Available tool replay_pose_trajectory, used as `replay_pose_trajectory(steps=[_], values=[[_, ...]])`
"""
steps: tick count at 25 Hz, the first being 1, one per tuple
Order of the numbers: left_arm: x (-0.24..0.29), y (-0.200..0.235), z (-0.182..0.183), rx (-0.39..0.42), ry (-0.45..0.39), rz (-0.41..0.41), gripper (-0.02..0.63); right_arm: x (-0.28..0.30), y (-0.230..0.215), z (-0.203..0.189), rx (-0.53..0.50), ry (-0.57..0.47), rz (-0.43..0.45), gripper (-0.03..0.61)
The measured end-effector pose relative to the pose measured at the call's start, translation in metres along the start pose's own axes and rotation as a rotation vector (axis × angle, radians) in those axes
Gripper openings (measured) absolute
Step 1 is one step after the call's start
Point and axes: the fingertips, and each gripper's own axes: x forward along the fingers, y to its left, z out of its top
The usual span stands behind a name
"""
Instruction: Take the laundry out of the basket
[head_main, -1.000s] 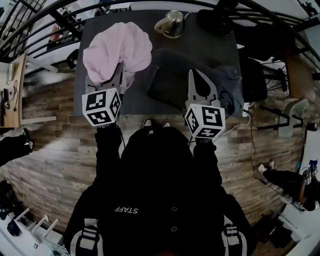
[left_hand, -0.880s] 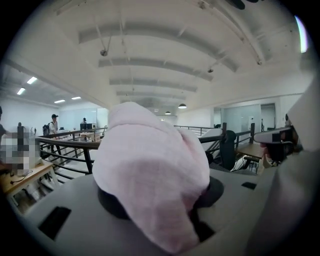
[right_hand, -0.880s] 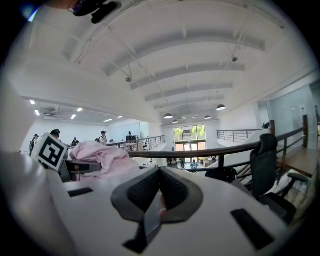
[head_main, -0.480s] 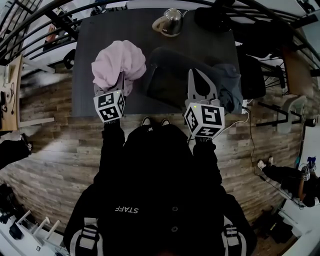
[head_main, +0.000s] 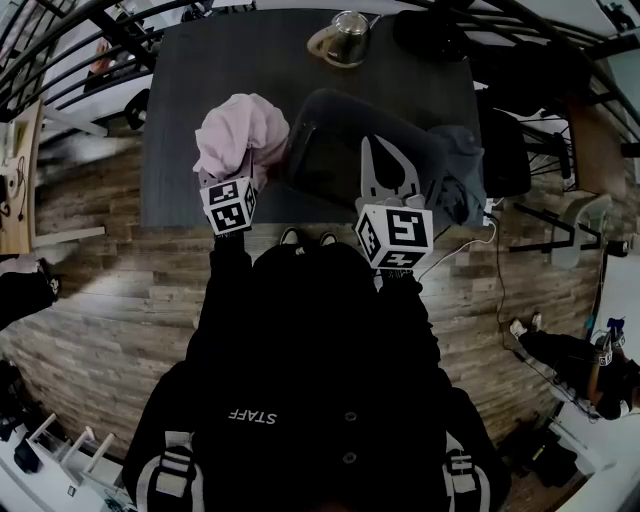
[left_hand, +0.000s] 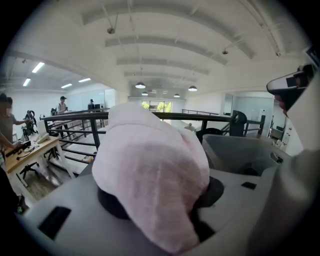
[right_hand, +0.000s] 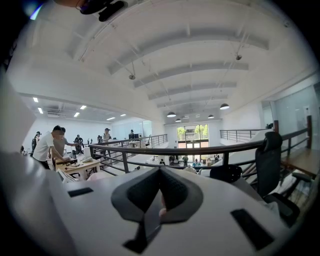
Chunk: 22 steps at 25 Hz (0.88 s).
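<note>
Firmly, left gripper fingers clamp the pink cloth beside the basket; right gripper fingers closed, empty.

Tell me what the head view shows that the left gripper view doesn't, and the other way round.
Head view only: the person's black jacket and the black-and-white marker cube on the left hand-held gripper. Left gripper view only: the white arched ceiling with its round lamps. Both: the soft pink cloth clamped in that gripper's jaws, and the grey plastic laundry basket beside it.
</note>
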Motion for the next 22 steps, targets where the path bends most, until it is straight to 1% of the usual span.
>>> replay_pose_trajectory(steps=[7, 11, 16, 22], values=[[0.030, 0.005, -0.052, -0.013, 0.152, -0.001, 0.238, 0.007, -0.001, -0.006, -0.005, 0.027, 0.003, 0.015], [0.043, 0.005, -0.072, -0.017, 0.221, -0.009, 0.241, 0.011, -0.002, -0.015, -0.001, 0.059, -0.003, 0.015], [0.057, 0.001, -0.088, -0.019, 0.267, -0.020, 0.249, 0.022, 0.006, -0.030, 0.013, 0.095, 0.000, 0.015], [0.065, -0.003, -0.094, -0.019, 0.290, -0.031, 0.265, 0.044, 0.037, -0.055, 0.020, 0.152, 0.062, 0.015]])
